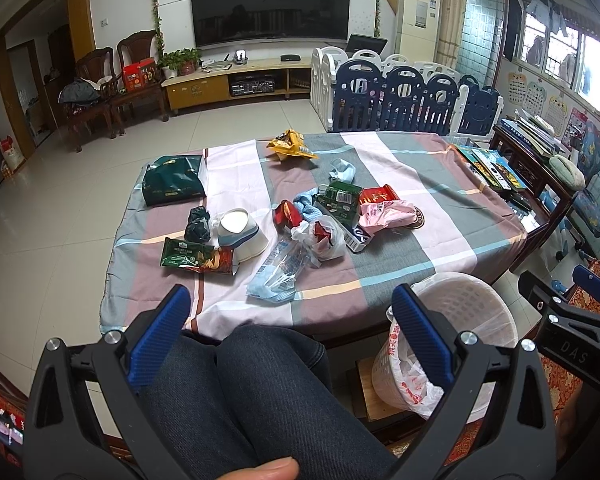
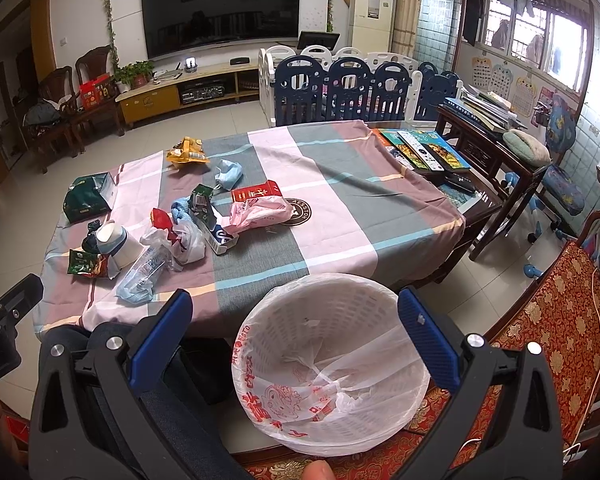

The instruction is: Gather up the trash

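Note:
Trash lies scattered on the striped tablecloth [image 1: 400,168]: a green snack wrapper [image 1: 198,258], a clear crumpled plastic bottle wrapper [image 1: 278,272], a white paper bowl [image 1: 242,232], a pink bag [image 1: 384,214], a yellow packet [image 1: 290,146] and a dark green pouch [image 1: 174,180]. A white basket bin [image 2: 332,364] lined with a printed plastic bag stands at the table's near edge. My left gripper [image 1: 292,304] hangs open over the person's lap, short of the table. My right gripper [image 2: 296,312] is open above the bin's mouth, holding nothing.
Books [image 2: 424,148] lie at the table's far right corner. A dark wooden side table [image 2: 496,128] and a red patterned chair [image 2: 556,320] stand to the right. A baby playpen fence [image 2: 348,84] is behind the table. The person's jeans-clad legs [image 1: 260,392] fill the left view's foreground.

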Motion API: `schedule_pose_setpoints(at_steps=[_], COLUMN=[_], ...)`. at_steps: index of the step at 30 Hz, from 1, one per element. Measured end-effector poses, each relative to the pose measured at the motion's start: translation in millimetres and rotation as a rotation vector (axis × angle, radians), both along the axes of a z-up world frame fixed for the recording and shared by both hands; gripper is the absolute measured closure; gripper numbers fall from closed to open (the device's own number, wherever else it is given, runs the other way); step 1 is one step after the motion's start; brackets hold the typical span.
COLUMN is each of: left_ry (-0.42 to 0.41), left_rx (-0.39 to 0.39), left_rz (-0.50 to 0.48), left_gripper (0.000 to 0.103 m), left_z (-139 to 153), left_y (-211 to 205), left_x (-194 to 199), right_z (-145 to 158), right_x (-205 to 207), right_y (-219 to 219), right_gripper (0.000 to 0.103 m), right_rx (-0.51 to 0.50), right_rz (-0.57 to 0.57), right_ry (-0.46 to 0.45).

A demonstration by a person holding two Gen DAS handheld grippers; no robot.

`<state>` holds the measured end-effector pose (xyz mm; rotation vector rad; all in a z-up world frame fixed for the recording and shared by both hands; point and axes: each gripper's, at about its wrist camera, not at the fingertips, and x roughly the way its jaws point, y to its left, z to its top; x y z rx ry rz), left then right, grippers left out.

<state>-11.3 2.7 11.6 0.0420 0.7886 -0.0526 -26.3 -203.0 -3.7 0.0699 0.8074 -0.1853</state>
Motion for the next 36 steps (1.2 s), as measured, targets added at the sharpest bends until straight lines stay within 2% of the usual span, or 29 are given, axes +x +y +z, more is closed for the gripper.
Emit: schedule_pose_setpoints(at_steps=[28, 33, 36], left_ry=[0.017, 0.032, 0.042], left_rx=[-0.006, -0.008, -0.009], left_rz=[0.004, 0.006, 0.013], left_gripper=[0.003, 0.003, 0.003], left_z=[-7.0, -12.8, -19.4], left_y=[5.4, 6.0, 7.9], left_x=[2.5, 7.7, 12.7], right_z=[-3.9, -5.1, -3.2], right_x=[-0.4, 2.3, 2.9], right_y=[-0.6, 1.9, 4.1], right_gripper=[0.003, 0.003, 0.003], right_rx=[-0.006, -0.01, -0.012], right_rz=[-0.005, -0.007, -0.013], right_ry=[-0.001, -0.015, -0.056])
